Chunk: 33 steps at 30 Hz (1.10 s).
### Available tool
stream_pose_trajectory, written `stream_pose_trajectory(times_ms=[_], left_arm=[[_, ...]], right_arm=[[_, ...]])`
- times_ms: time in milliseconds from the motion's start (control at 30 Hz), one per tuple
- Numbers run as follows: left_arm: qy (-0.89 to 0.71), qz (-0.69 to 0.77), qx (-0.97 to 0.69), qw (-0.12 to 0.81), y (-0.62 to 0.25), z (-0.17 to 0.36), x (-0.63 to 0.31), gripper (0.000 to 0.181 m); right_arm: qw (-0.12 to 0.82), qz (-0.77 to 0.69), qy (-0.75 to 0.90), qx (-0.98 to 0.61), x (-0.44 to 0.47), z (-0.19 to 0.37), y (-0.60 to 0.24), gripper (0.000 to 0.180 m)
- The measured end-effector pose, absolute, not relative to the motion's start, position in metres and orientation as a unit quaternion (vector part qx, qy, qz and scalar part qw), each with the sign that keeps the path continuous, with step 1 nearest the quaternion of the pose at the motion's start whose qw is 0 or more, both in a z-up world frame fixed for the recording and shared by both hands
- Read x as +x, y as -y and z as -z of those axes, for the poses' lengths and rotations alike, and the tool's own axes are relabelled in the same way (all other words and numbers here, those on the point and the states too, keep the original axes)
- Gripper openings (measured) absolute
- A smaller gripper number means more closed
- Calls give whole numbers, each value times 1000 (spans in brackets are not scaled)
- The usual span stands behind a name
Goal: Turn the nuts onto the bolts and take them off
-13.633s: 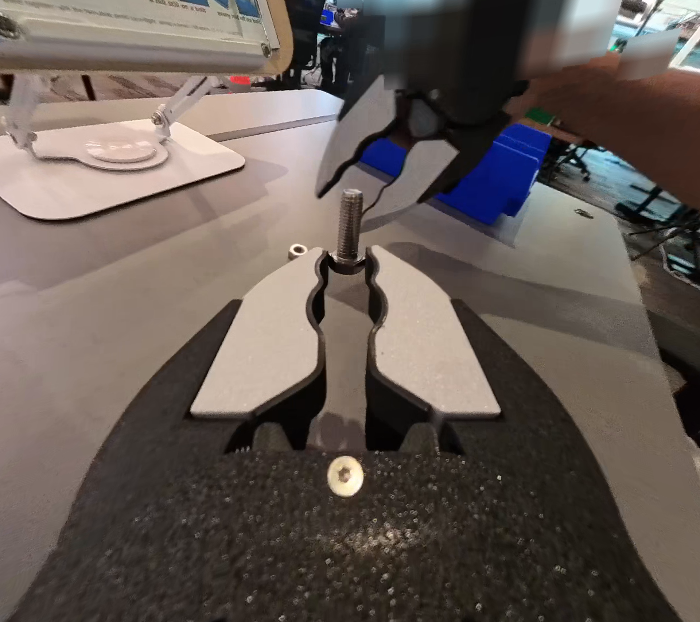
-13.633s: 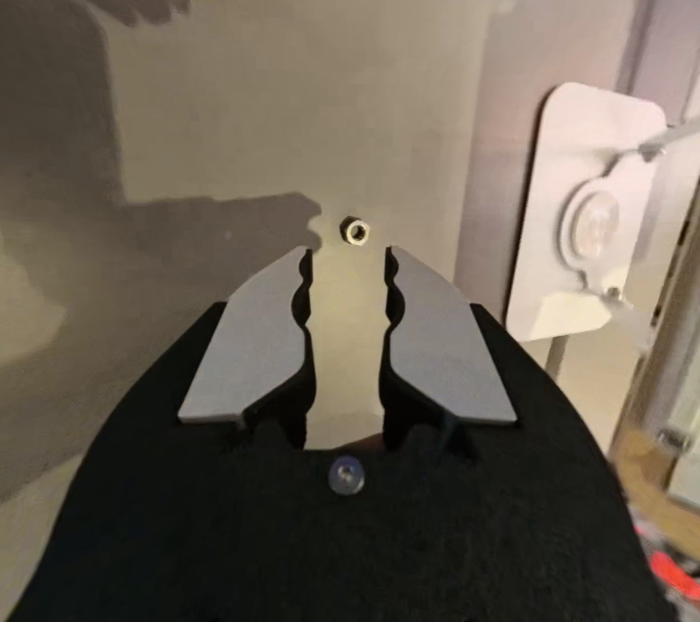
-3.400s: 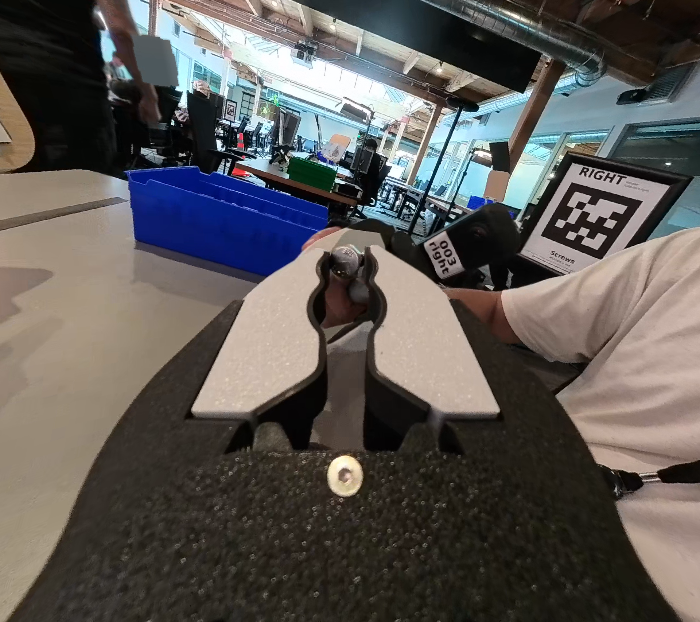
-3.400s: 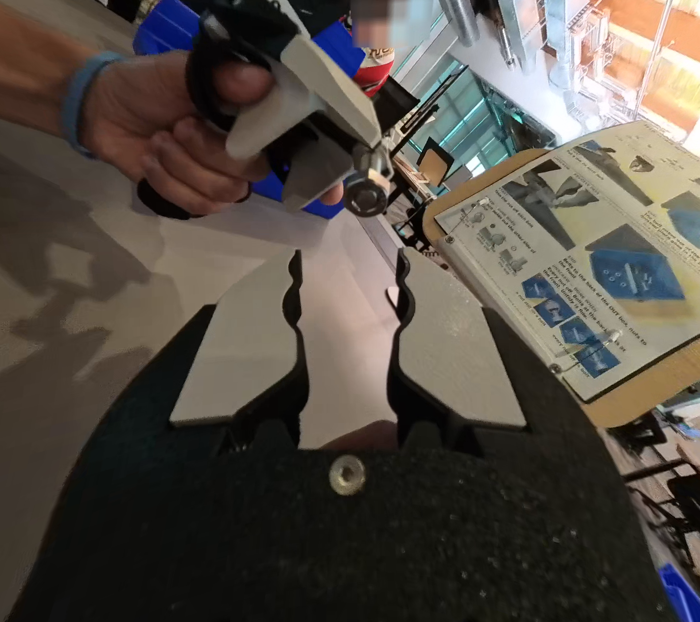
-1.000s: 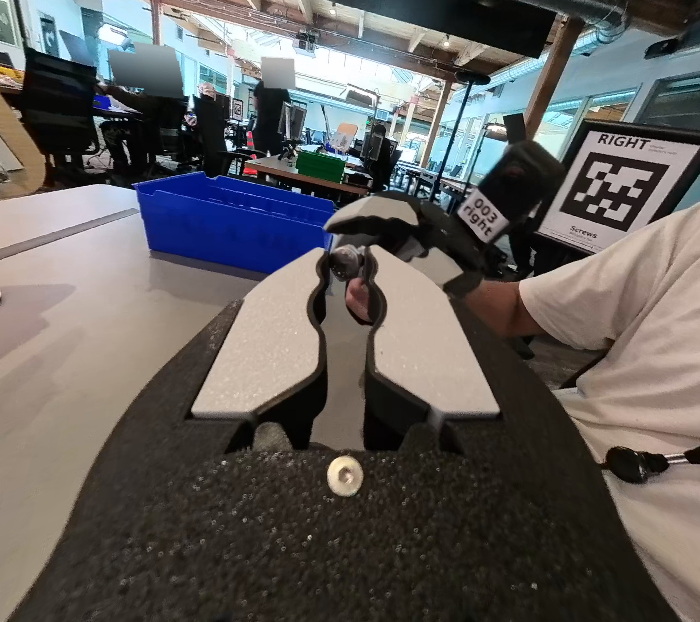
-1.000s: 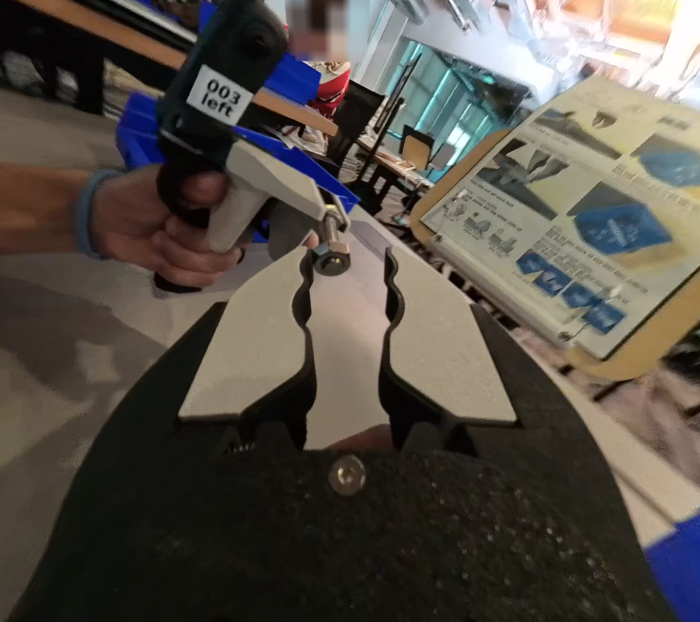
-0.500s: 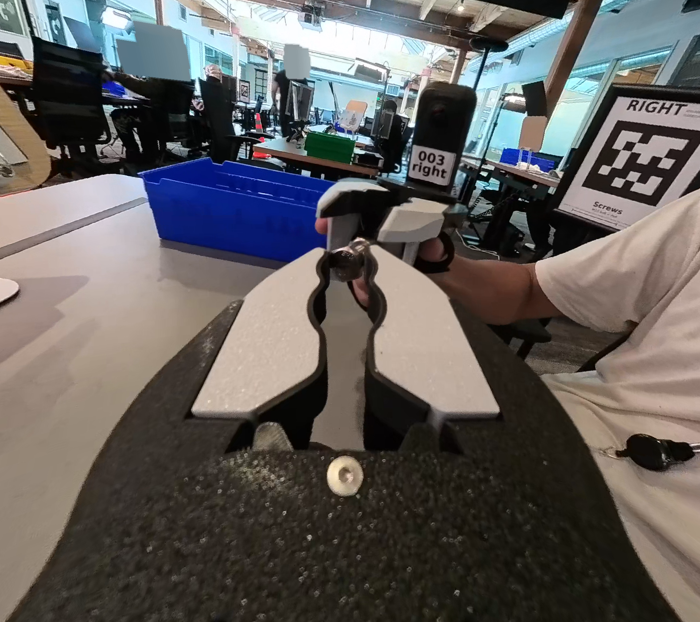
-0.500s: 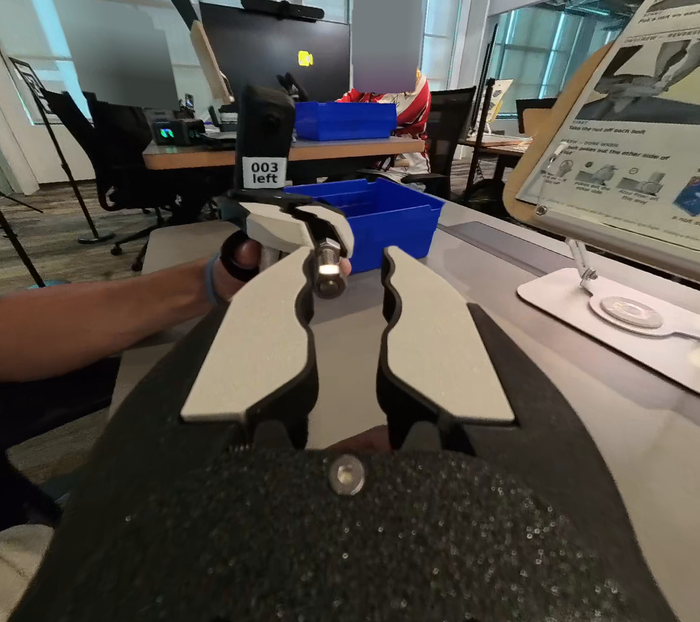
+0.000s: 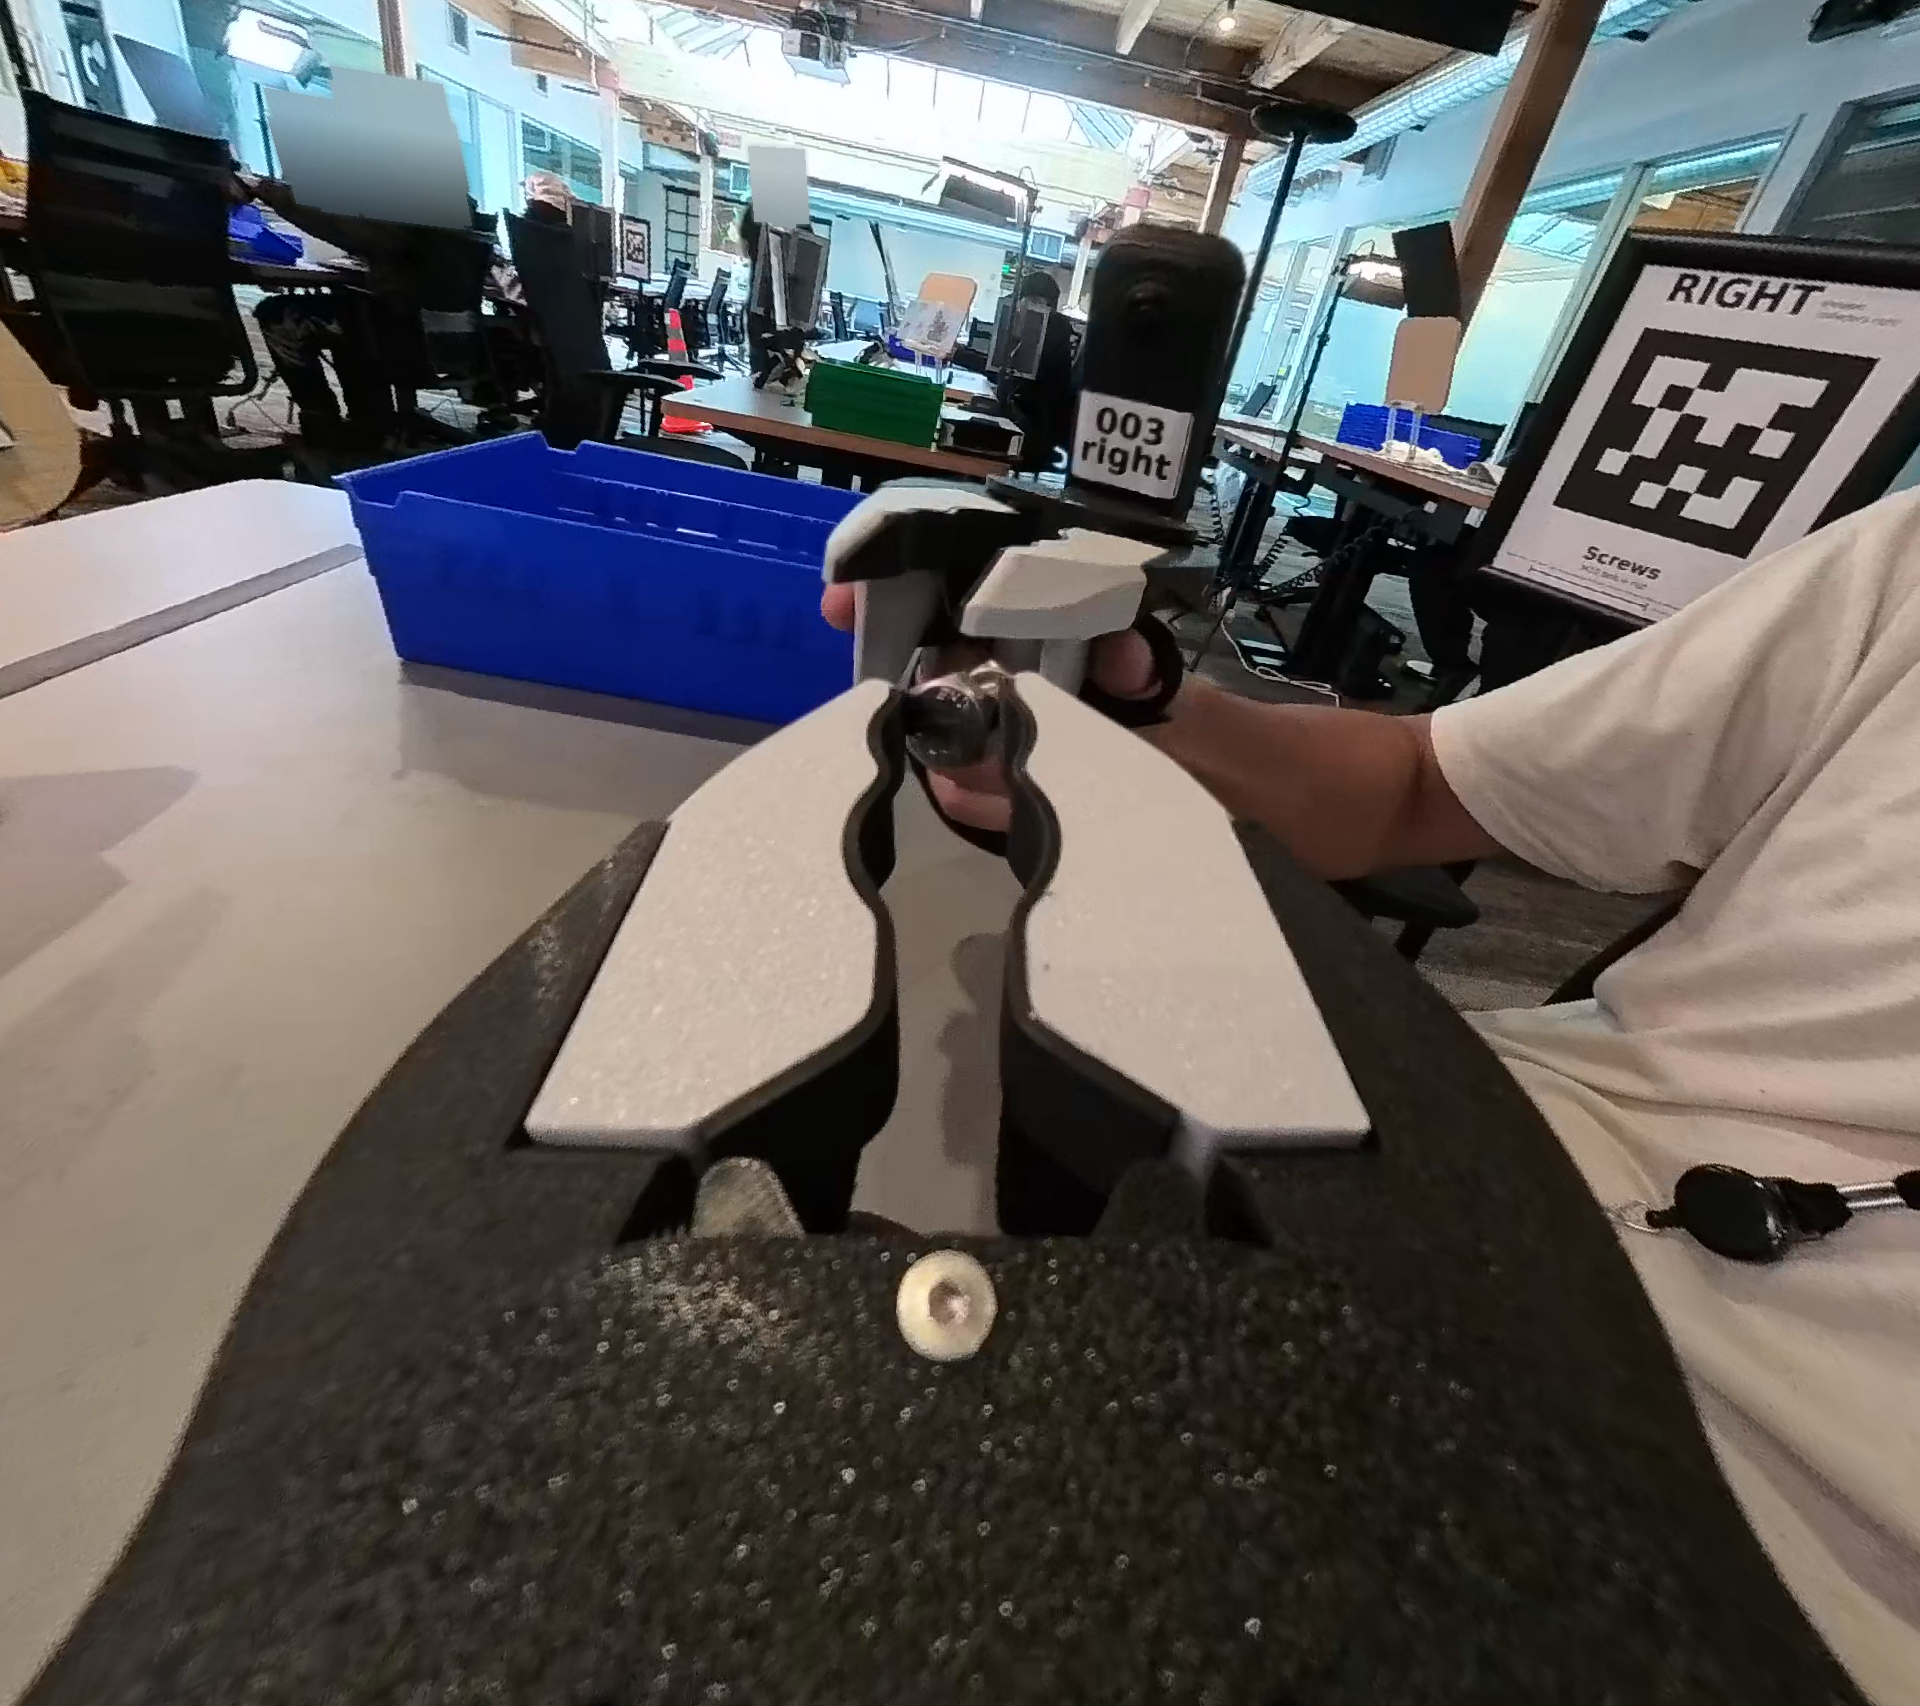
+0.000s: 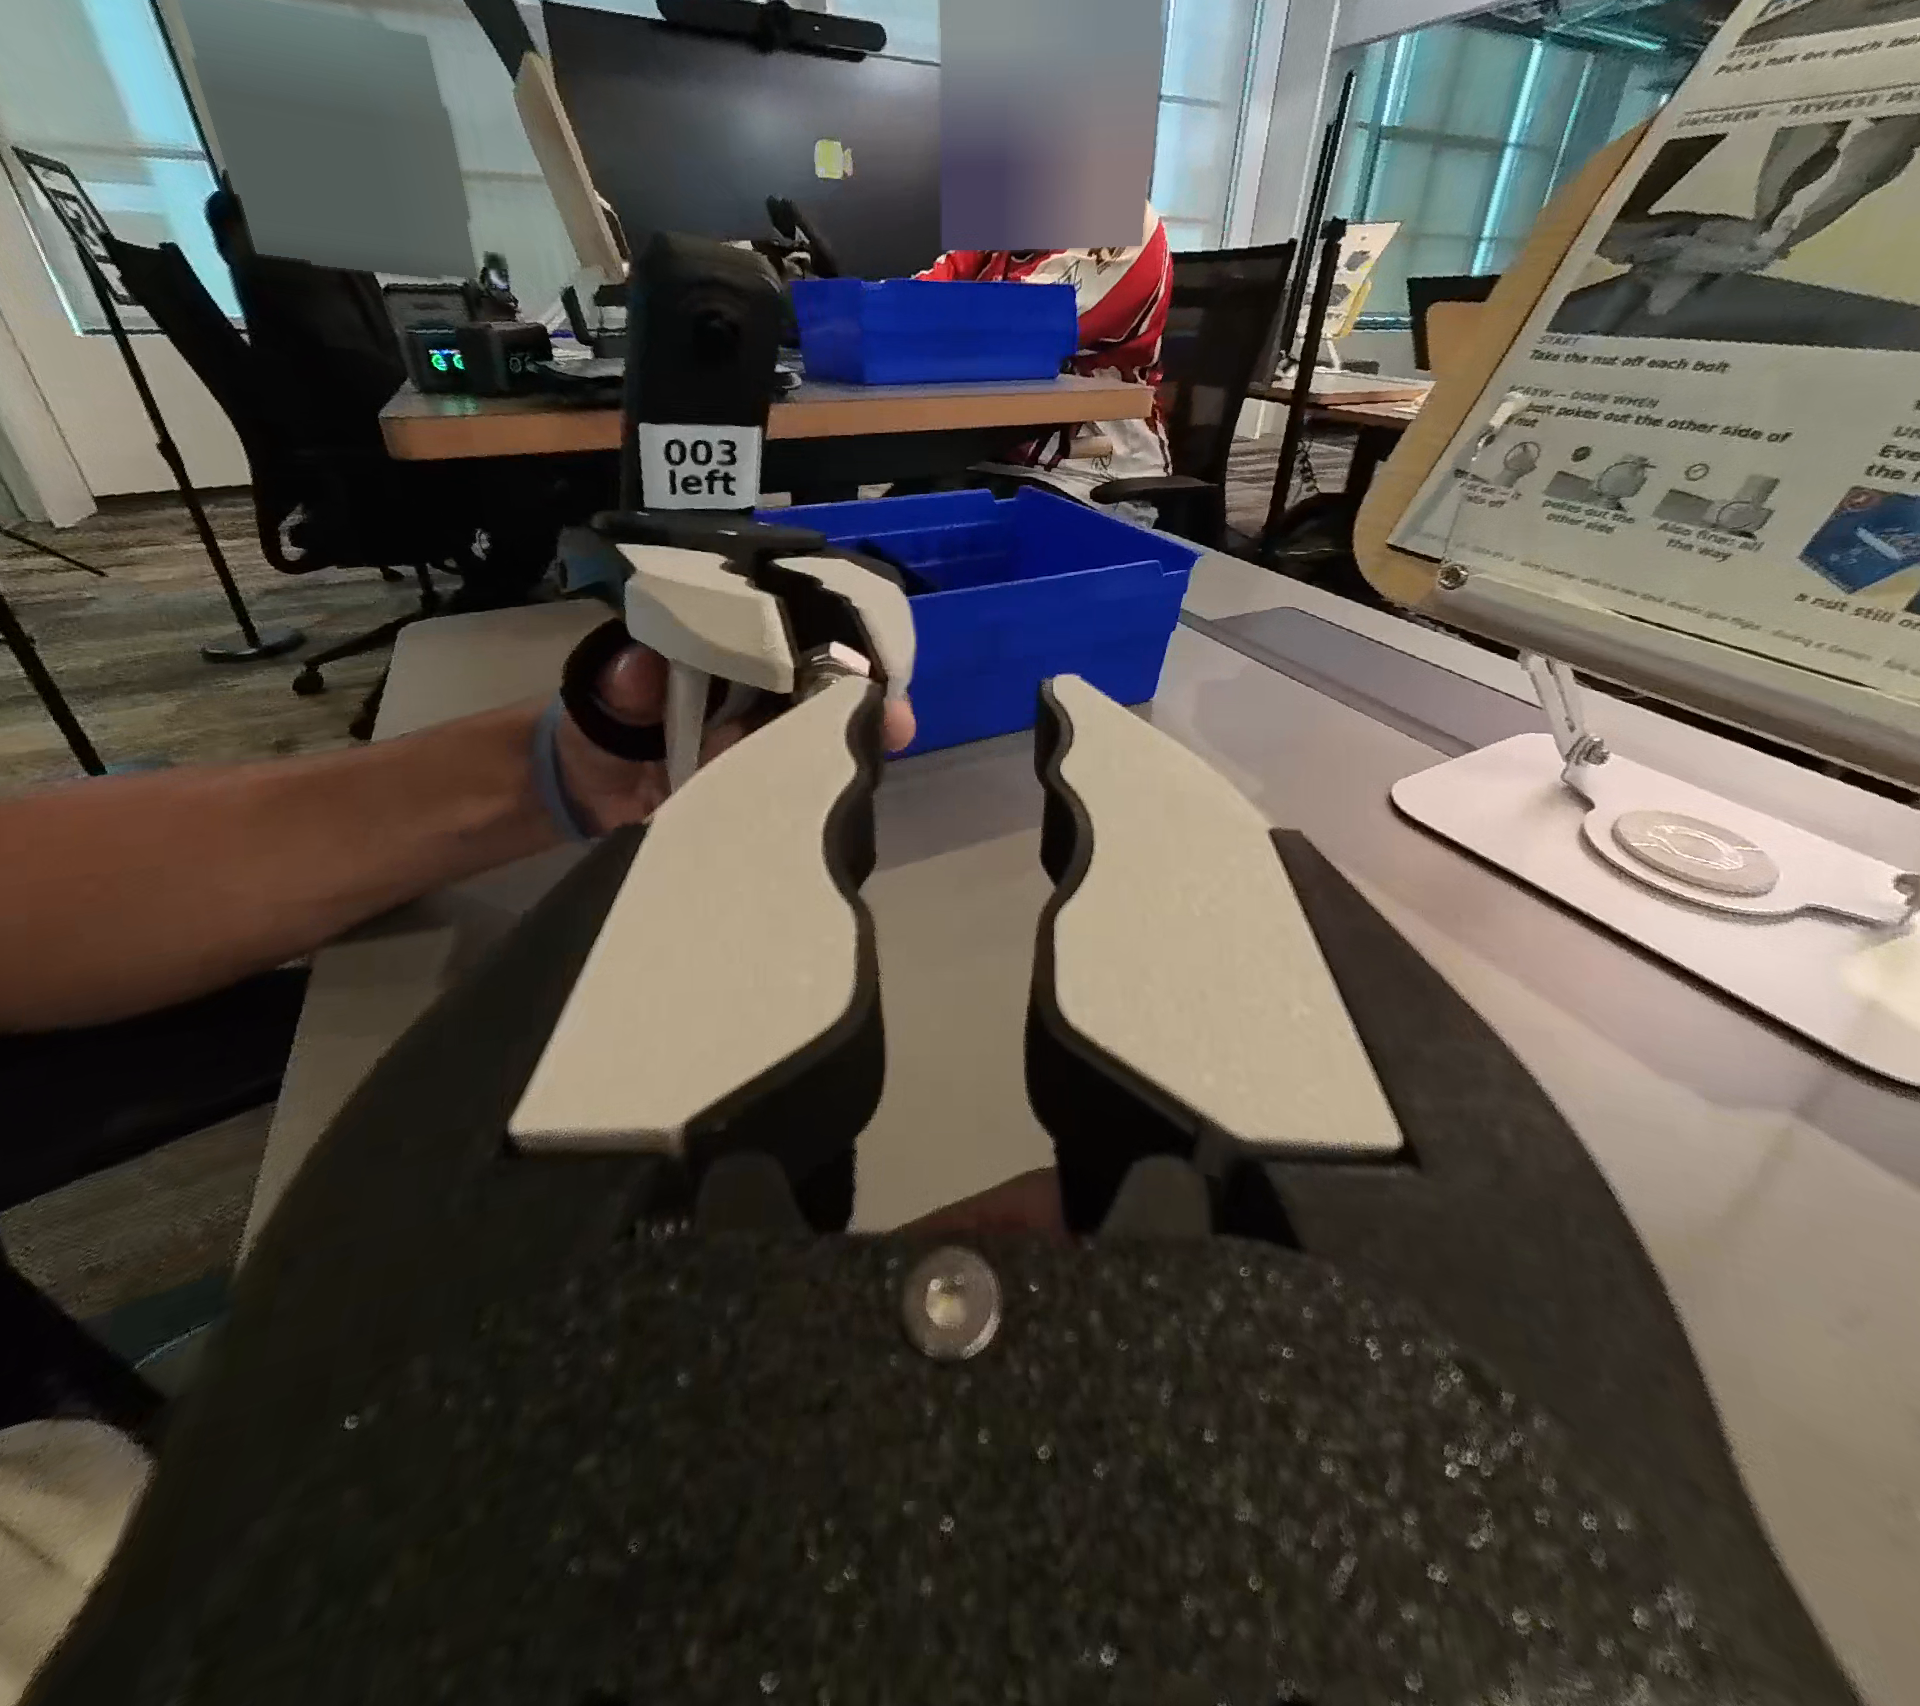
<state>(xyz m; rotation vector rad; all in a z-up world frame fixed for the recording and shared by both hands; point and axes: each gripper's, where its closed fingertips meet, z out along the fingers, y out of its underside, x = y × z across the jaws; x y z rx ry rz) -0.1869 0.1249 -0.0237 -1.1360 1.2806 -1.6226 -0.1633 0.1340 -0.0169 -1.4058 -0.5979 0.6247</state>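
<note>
My left gripper (image 9: 953, 706) is shut on a steel bolt (image 9: 948, 721) that points forward, held above the grey table (image 9: 260, 877). My right gripper (image 9: 968, 640) faces it, close behind the bolt, upright. In the right wrist view my right gripper (image 10: 961, 711) is open and empty. The left gripper (image 10: 831, 654) holds the bolt (image 10: 837, 669) just beyond my right gripper's left fingertip, which hides the bolt's end. I cannot make out a nut on it in this moment.
A blue bin (image 9: 623, 586) stands on the table behind the grippers and also shows in the right wrist view (image 10: 997, 607). An instruction board (image 10: 1662, 368) on a white stand base (image 10: 1621, 846) is at the right. A person's white-shirted torso (image 9: 1714, 981) is close by. Left and right tips are no more than a few centimetres apart.
My right gripper has turned upright and stayed open. The bolt, seen before between its fingertips, now sits off its left fingertip. My left gripper still holds the bolt.
</note>
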Motion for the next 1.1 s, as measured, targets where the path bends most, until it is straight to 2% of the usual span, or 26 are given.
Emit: stream_pose_trajectory(times_ms=[200,367,500,600,733,867,933,1033,1100], left_arm=[[-492,636,-452,386,-131,23,-187,16],[-492,638,-450,384,-129,22,-187,16],[-493,637,-451,386,-129,23,-187,16],[-494,635,-446,391,-129,21,-188,16],[-496,620,-447,412,-131,21,-188,16],[-507,599,-446,430,-132,24,-188,17],[-512,591,-449,432,-132,26,-187,17],[-508,597,-446,432,-131,24,-186,16],[-500,603,-449,431,-133,22,-187,16]], right_arm=[[690,-209,341,-603,-180,25,-116,34],[692,-172,349,-608,-185,29,-121,30],[686,-199,336,-614,-184,28,-125,20],[658,-289,299,-628,-185,26,-124,19],[538,-512,176,-646,-186,25,-126,19],[327,-729,-2,-601,-188,32,-125,19],[278,-769,-51,-574,-188,34,-125,19],[349,-731,-5,-586,-187,30,-122,20],[416,-688,49,-592,-185,24,-118,35]])
